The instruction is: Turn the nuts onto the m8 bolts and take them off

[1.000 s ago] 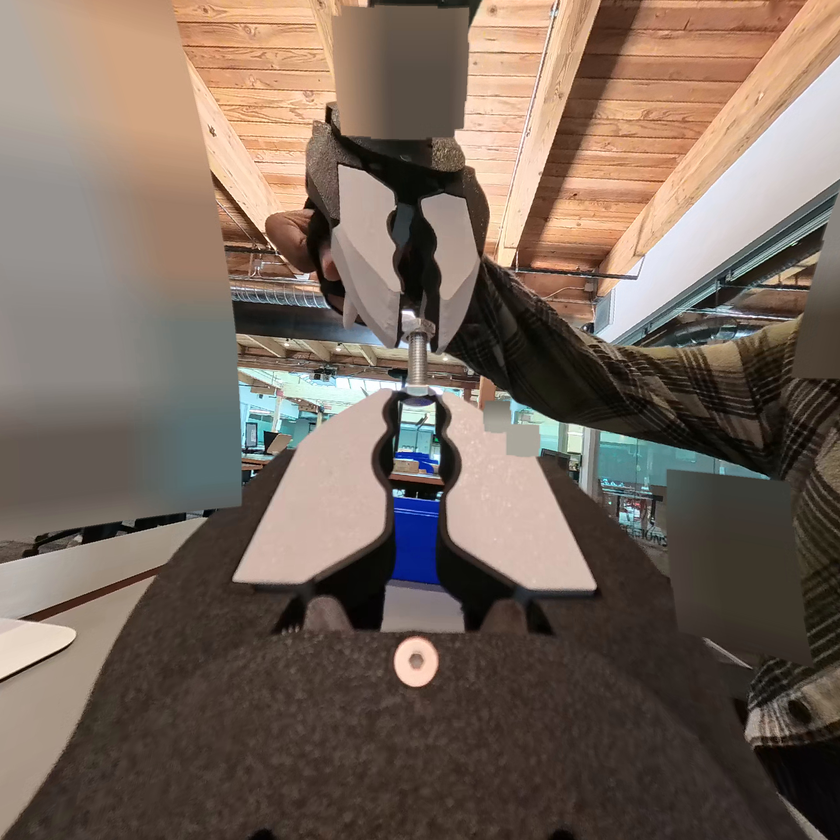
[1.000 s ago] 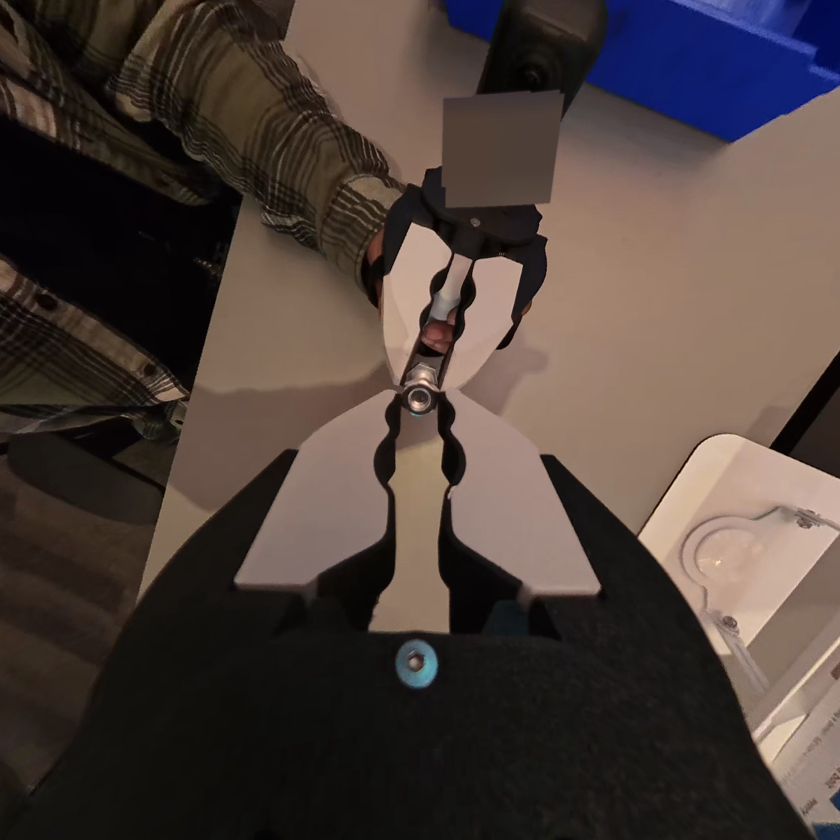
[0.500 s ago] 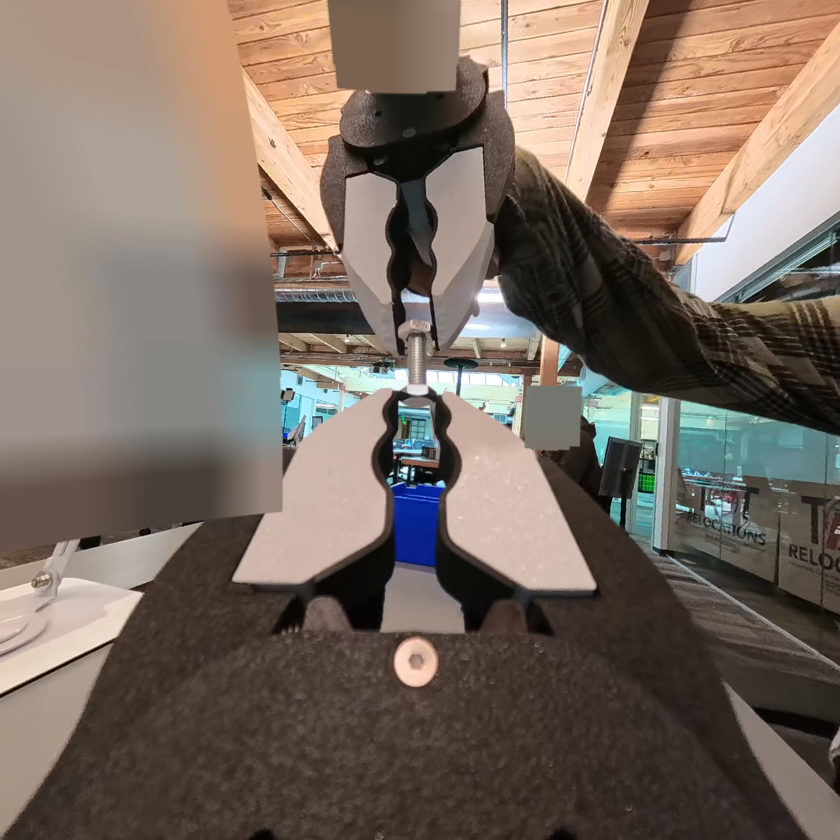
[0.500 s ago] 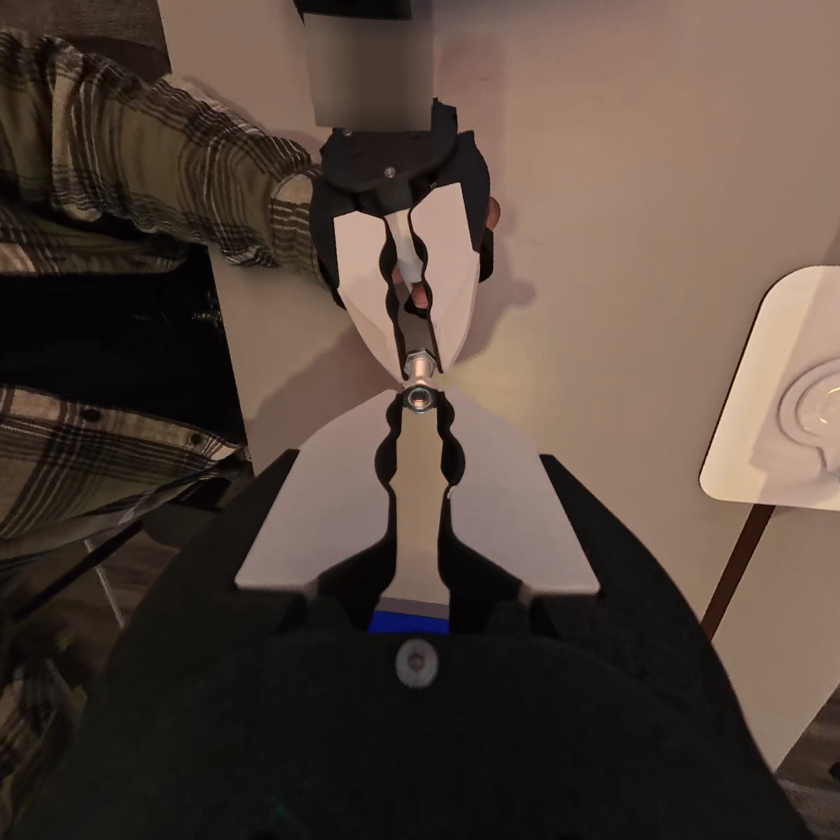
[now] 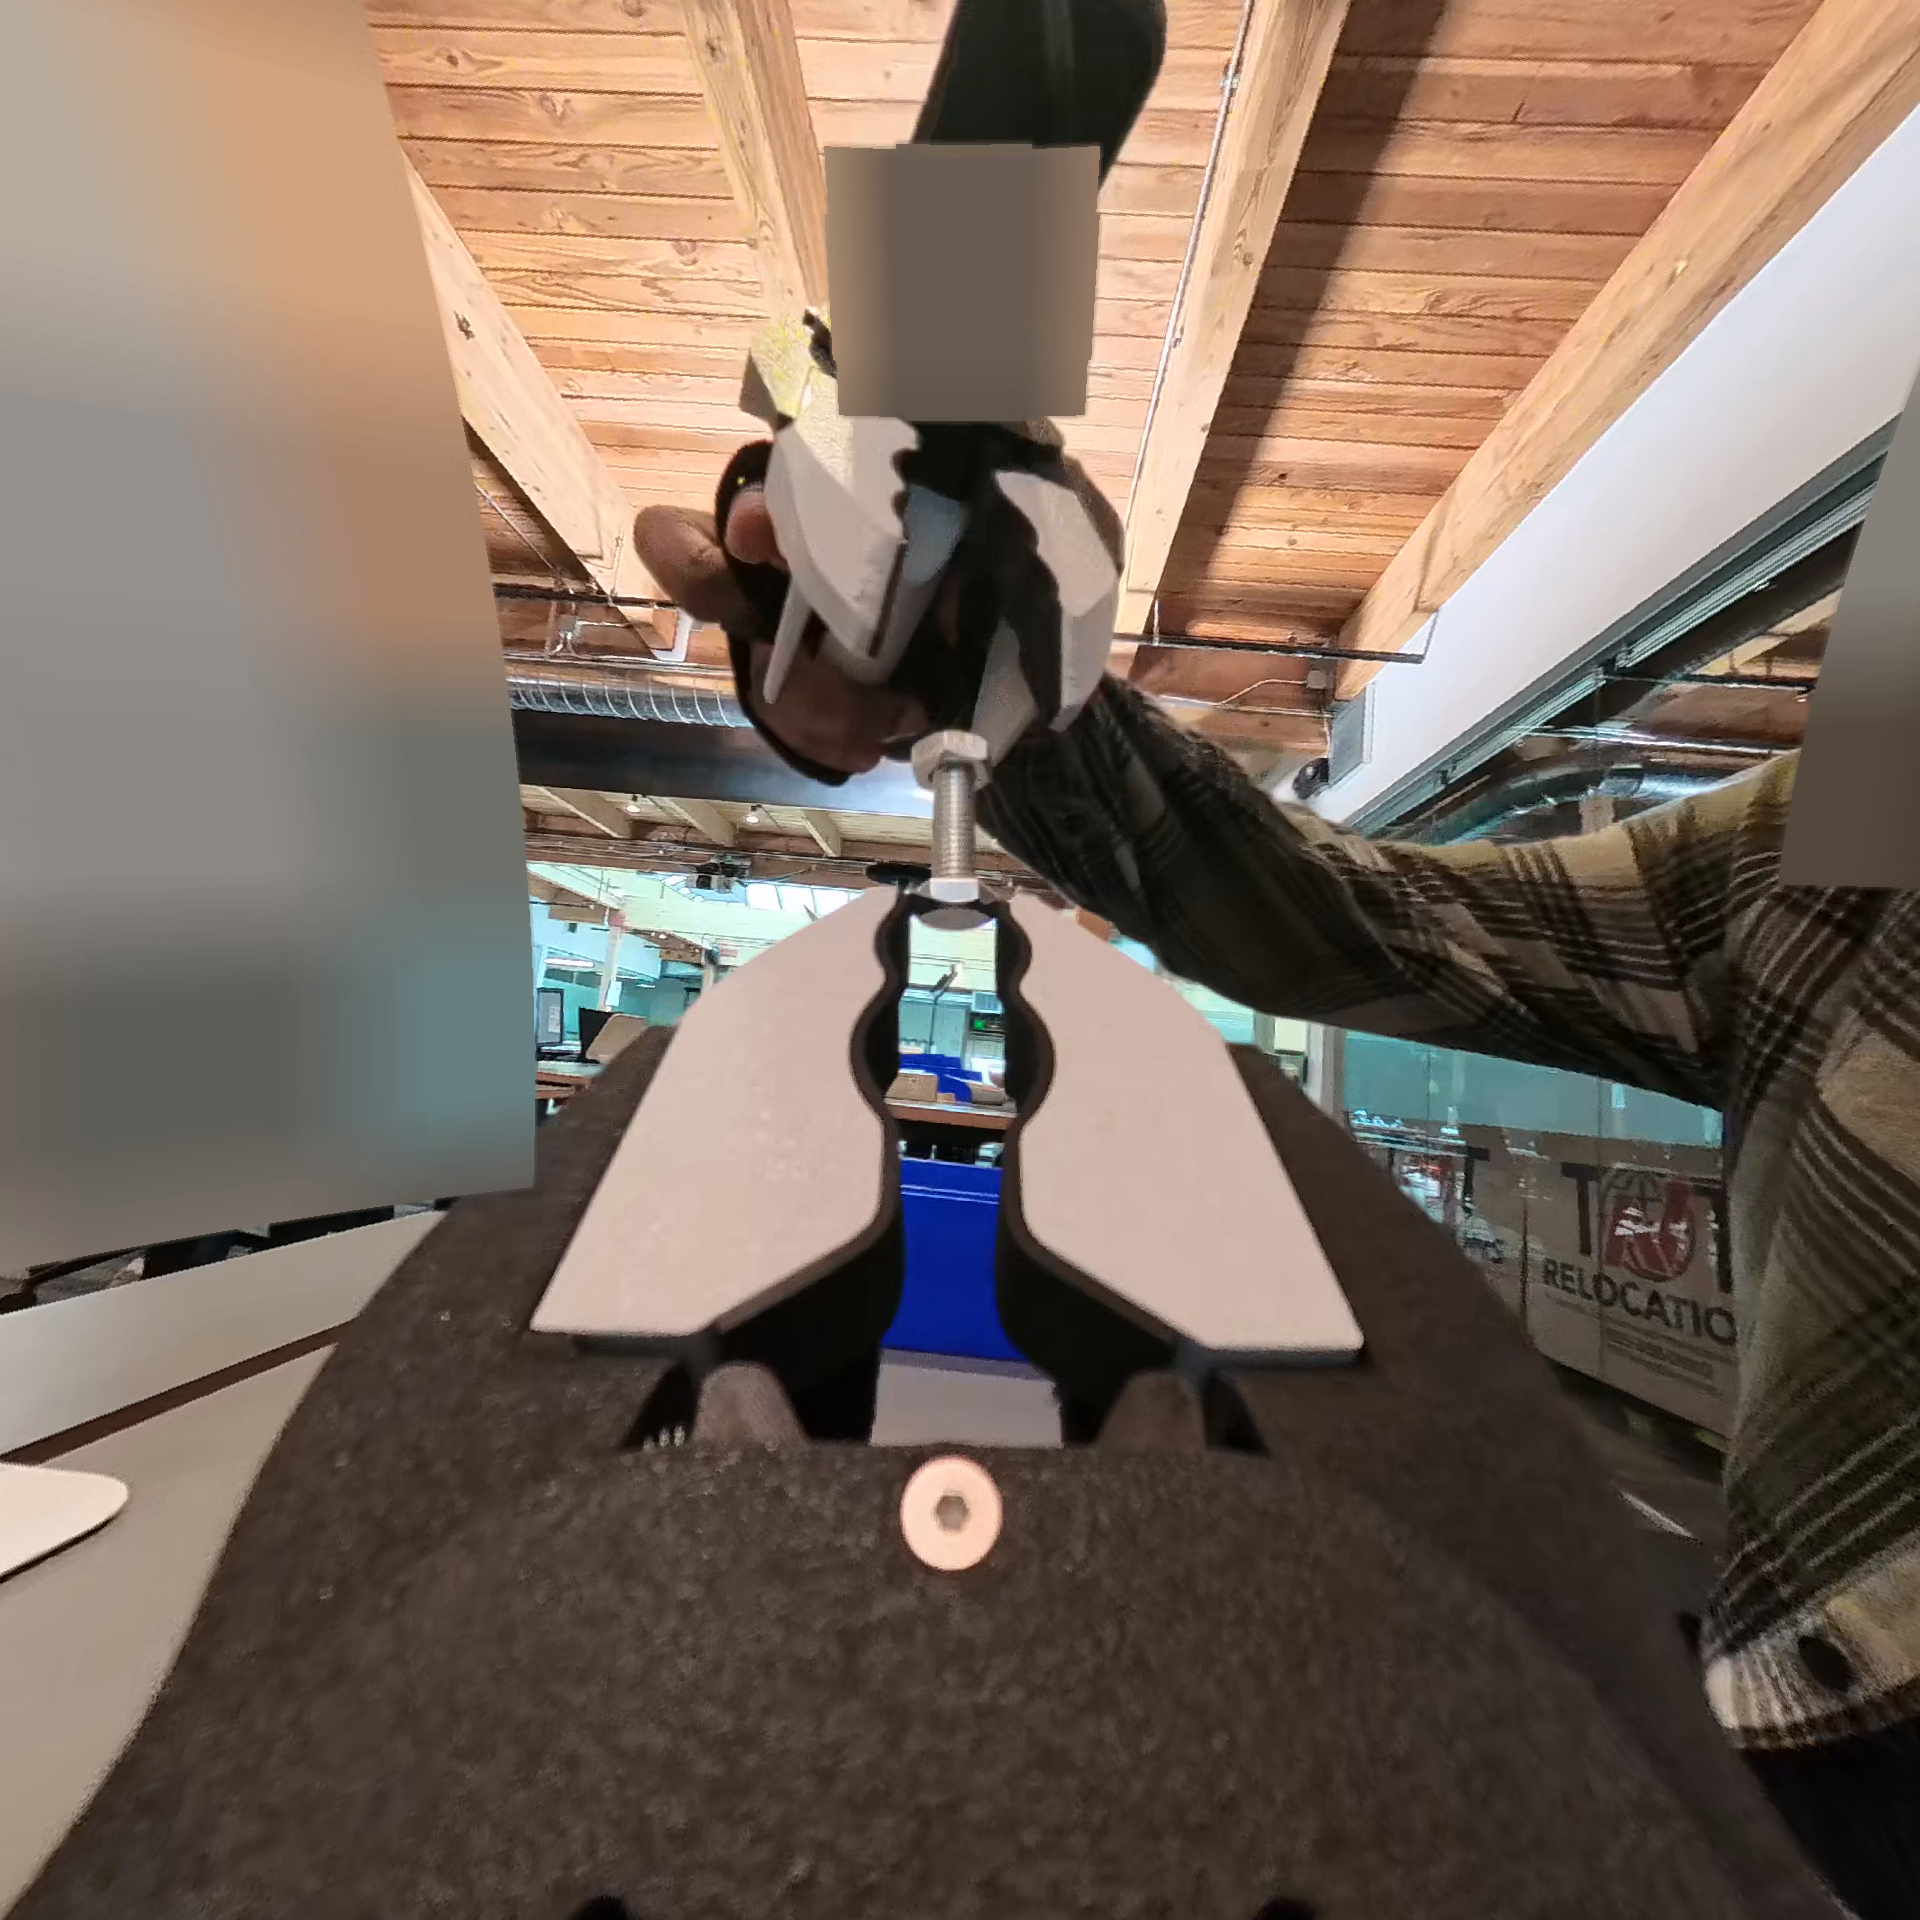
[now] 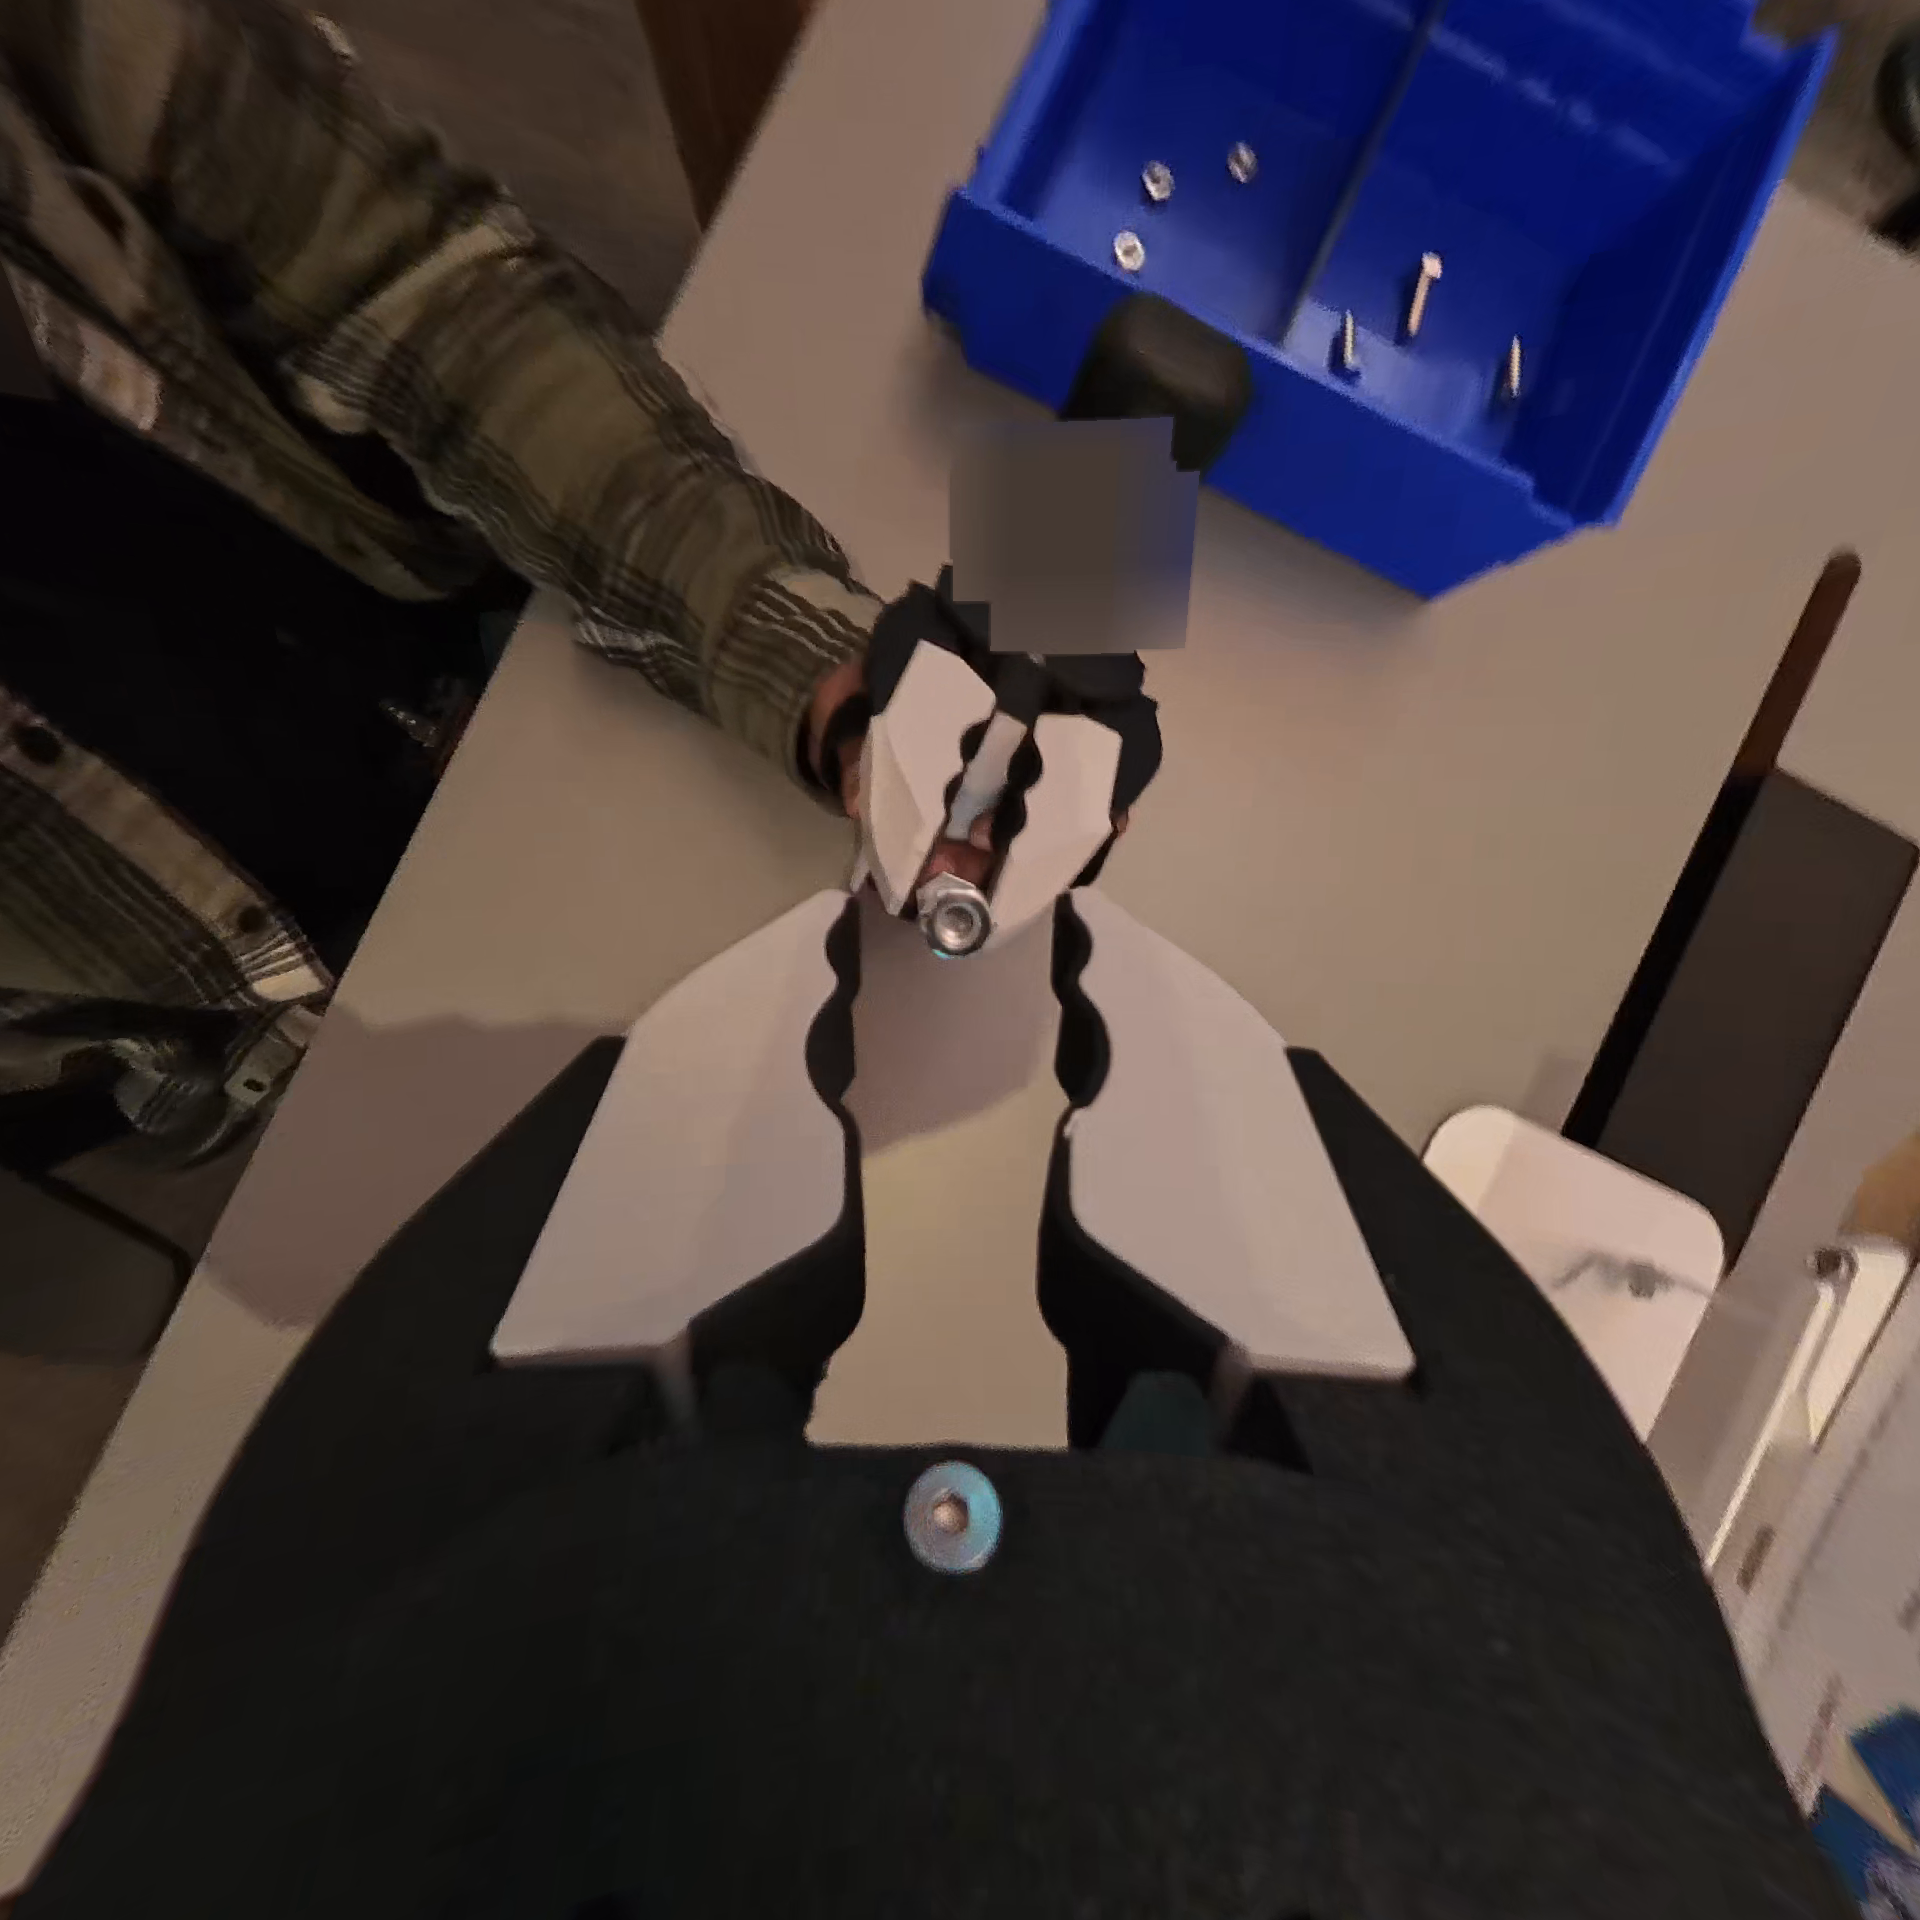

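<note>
My left gripper (image 5: 951, 906) is shut on the hex head of a silver M8 bolt (image 5: 952, 823) and holds it upright above the table. A silver nut (image 5: 951, 748) sits threaded near the bolt's far end. My right gripper (image 6: 956, 909) is open, with its fingertips either side of the nut (image 6: 958, 923) and apart from it. In the left wrist view the right gripper (image 5: 894, 707) hangs above the nut with its fingers (image 5: 831, 561) spread. In the right wrist view the left gripper (image 6: 961, 894) points up at me, closed around the bolt.
A blue bin (image 6: 1382, 499) stands on the grey table (image 6: 1351, 831) behind the left gripper, with loose nuts (image 6: 1127, 249) in one half and bolts (image 6: 1421, 291) in the other. A white tray (image 6: 1558, 1226) and a dark panel (image 6: 1745, 935) lie to the right. A plaid sleeve (image 6: 520, 416) reaches in from the left. There is about 4 cm between the tips of the two grippers.
My right gripper has opened and let go of the nut, and it has swung round so the blue bin shows again. The left gripper still holds the bolt.
</note>
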Demonstrator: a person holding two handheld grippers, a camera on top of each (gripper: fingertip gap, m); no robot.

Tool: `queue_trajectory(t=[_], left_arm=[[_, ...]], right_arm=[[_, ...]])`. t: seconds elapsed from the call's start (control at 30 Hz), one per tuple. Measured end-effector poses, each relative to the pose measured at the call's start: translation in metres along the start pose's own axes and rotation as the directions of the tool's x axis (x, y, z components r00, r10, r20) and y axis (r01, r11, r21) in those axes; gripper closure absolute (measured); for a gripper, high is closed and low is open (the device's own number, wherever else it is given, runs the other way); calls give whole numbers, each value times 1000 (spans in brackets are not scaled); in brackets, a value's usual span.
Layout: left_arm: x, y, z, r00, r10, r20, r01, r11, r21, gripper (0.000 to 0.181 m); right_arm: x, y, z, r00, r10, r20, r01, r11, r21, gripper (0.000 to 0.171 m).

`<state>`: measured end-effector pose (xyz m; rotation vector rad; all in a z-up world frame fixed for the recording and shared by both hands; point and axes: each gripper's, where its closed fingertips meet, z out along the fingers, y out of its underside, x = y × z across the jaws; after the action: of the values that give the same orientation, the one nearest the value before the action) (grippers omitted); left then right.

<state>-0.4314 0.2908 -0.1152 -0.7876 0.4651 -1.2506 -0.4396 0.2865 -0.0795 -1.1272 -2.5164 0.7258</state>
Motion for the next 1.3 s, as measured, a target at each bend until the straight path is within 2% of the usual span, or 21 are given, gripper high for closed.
queue_trajectory(t=[0.3,0.37,0.5,0.7,0.8,1.0,1.2,1.3], left_arm=[[2,6,2,1000,-6,-18,5,1000,-29,167],[1,7,2,1000,-2,-12,1,999,-34,167],[-2,6,0,1000,10,8,-9,999,-32,167],[-11,0,-4,991,83,106,-80,996,-31,167],[-11,-2,-5,983,126,136,-121,992,-43,167],[-10,-4,-5,984,119,136,-116,993,-31,167],[-6,-7,-5,994,64,87,-65,998,10,167],[-3,-8,-4,998,42,49,-43,999,16,167]], right_arm=[[-4,15,14,996,-39,77,46,995,-90,145],[-4,16,15,996,-32,87,43,991,-125,154],[-2,19,16,997,8,78,7,982,-190,155],[8,21,17,974,225,-19,-221,929,-296,155],[10,16,17,943,328,-47,-328,900,-288,155],[10,15,16,886,457,-82,-459,834,-306,155],[10,9,7,911,407,-64,-409,876,-257,138],[7,4,-4,959,282,-35,-283,941,-185,133]])
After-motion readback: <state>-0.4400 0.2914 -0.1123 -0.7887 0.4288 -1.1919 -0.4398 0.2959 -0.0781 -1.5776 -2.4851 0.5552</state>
